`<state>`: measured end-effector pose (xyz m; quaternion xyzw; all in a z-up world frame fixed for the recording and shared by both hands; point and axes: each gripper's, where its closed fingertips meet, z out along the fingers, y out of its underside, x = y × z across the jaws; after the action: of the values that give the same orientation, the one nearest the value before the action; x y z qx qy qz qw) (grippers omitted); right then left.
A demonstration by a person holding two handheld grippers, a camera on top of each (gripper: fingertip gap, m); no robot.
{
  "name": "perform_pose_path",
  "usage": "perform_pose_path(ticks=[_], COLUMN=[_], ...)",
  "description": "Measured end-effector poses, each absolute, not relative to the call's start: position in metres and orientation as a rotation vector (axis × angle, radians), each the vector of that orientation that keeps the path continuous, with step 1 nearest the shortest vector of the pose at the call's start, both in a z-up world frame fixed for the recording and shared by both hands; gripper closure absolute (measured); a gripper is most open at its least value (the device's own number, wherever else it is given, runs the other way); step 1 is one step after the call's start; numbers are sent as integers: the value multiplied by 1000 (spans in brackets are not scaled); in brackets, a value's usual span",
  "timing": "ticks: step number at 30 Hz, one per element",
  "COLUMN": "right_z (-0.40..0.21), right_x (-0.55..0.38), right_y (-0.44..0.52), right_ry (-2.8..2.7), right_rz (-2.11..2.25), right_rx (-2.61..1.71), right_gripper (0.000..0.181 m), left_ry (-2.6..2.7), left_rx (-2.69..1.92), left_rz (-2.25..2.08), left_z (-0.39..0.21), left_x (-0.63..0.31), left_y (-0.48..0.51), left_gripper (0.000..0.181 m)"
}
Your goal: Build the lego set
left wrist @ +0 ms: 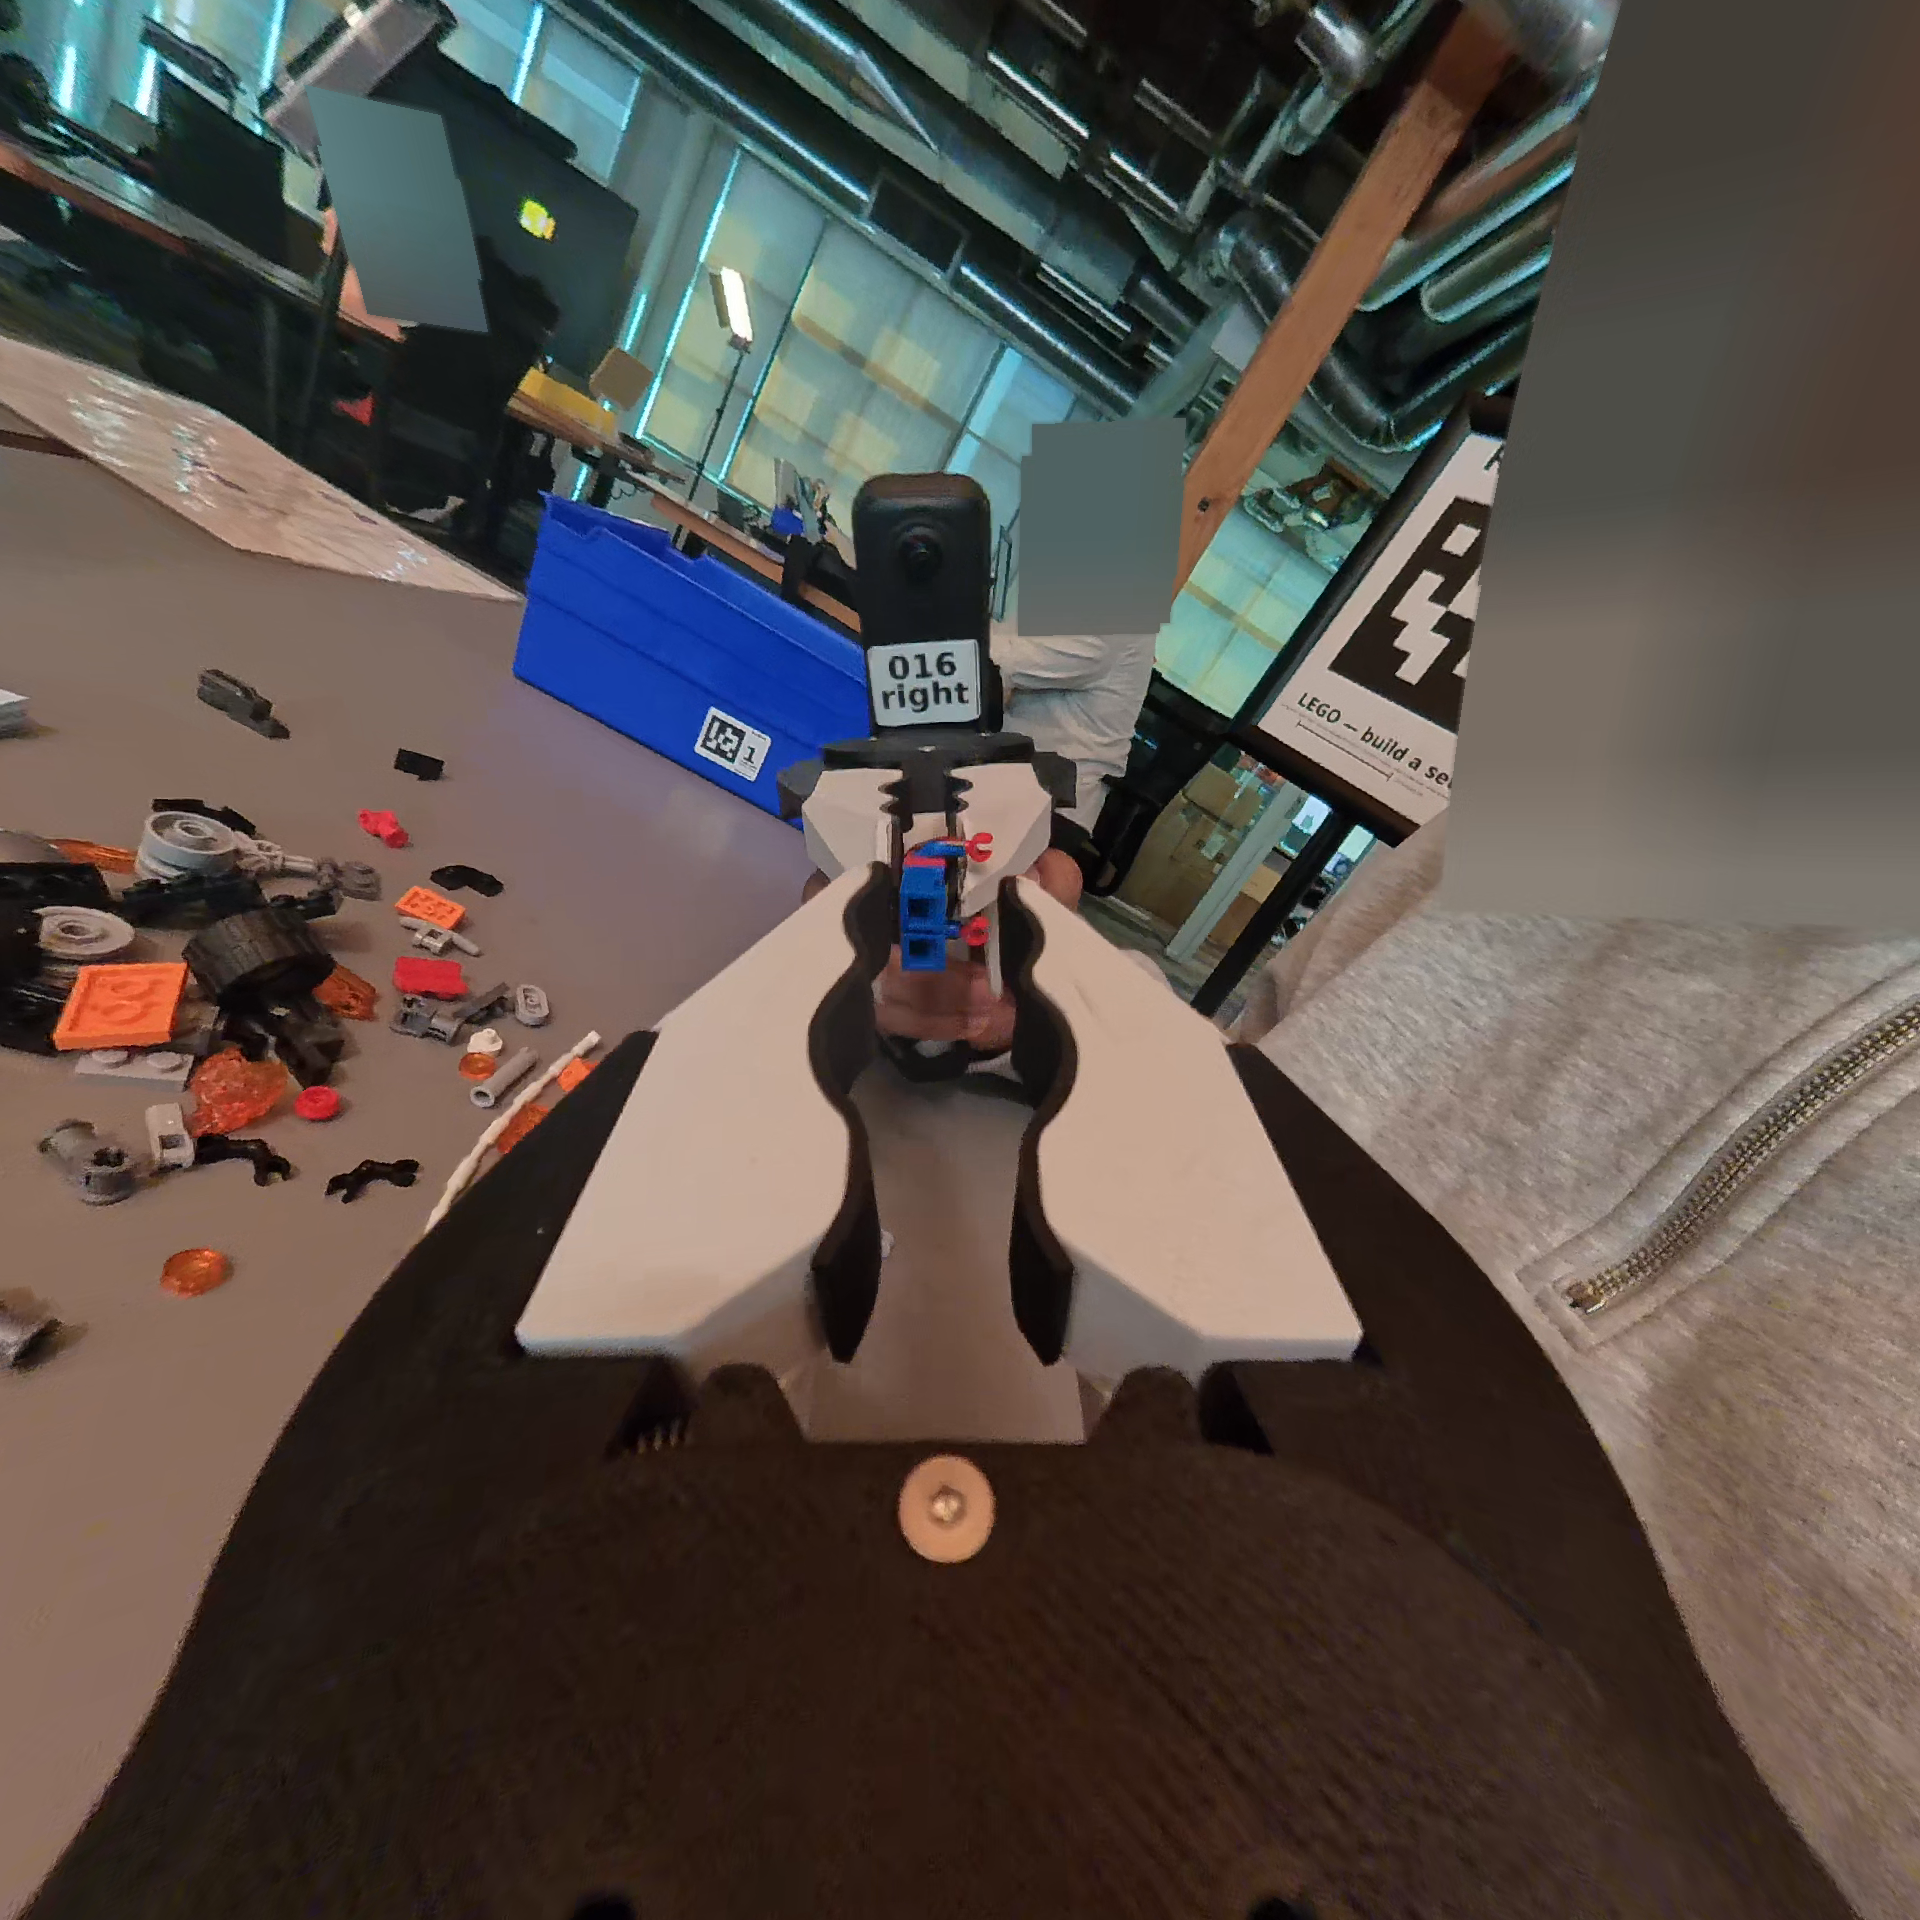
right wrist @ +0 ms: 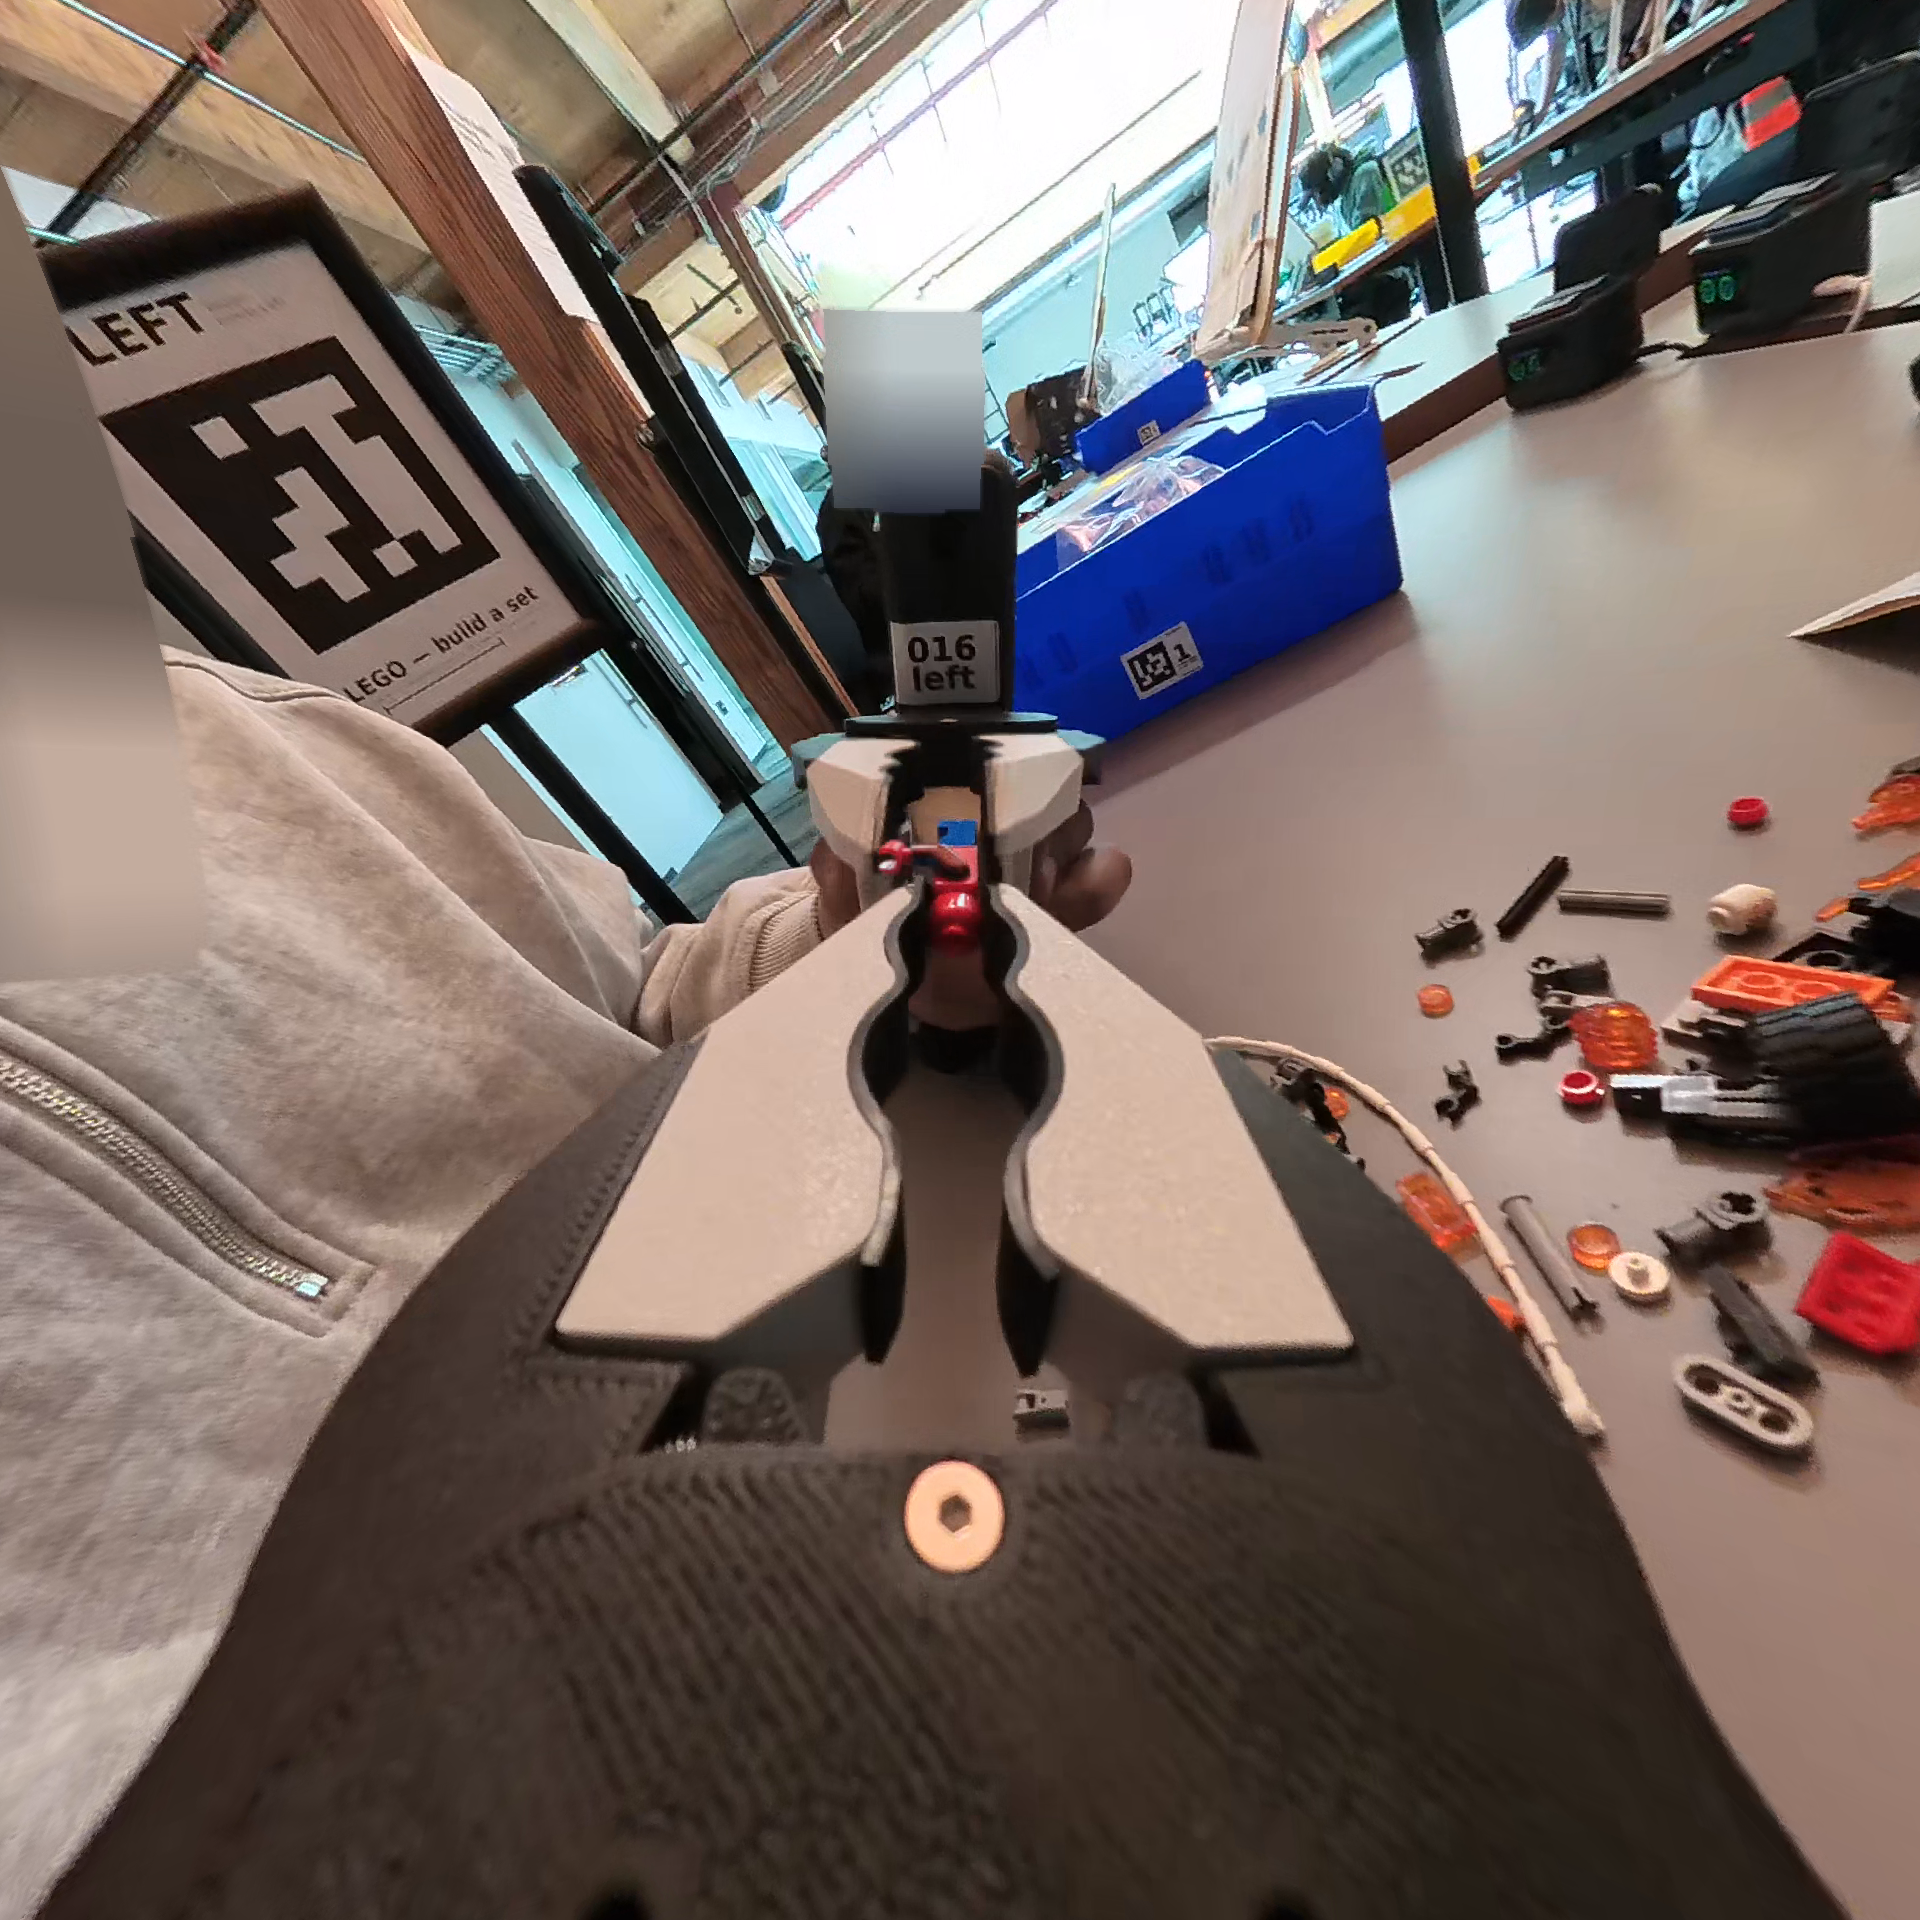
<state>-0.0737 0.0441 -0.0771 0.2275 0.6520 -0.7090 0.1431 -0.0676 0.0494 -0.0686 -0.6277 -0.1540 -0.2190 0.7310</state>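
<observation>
A small lego figure with blue legs (left wrist: 923, 925) and a red head (right wrist: 951, 920) is held in the air between my two grippers, which point at each other tip to tip. My left gripper (left wrist: 940, 920) is shut on the blue leg end. My right gripper (right wrist: 951, 914) is shut on the red head end. The right gripper also shows in the left wrist view (left wrist: 925, 821), and the left gripper in the right wrist view (right wrist: 940, 821). The figure's red hands (left wrist: 977, 847) stick out sideways. A hand behind each far gripper holds it.
Several loose black, orange, red and grey lego pieces (left wrist: 239, 987) (right wrist: 1714, 1049) lie scattered on the grey table (left wrist: 623, 831). A blue bin (left wrist: 675, 644) (right wrist: 1216, 551) stands at the back. A white cord (right wrist: 1455, 1184) lies near the right gripper. A grey zipped sweater (left wrist: 1610, 1195) is close by. Only a small space, under 4 cm, lies between the two pairs of fingers.
</observation>
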Motion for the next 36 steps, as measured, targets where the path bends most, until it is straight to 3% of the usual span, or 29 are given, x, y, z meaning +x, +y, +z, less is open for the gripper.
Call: perform_pose_path(ticks=[6,36], right_z=[-74,-61], right_x=[-77,-87], right_y=[48,58], right_ry=[1844,1712], right_rz=[-2071,-2184], right_rx=[672,734], right_gripper=[174,165], left_ry=[-381,-447], left_rx=[-1375,-1247], left_rz=[-520,-609], left_z=[-71,-63], left_x=[-72,-84], left_y=[50,38], left_gripper=[175,176])
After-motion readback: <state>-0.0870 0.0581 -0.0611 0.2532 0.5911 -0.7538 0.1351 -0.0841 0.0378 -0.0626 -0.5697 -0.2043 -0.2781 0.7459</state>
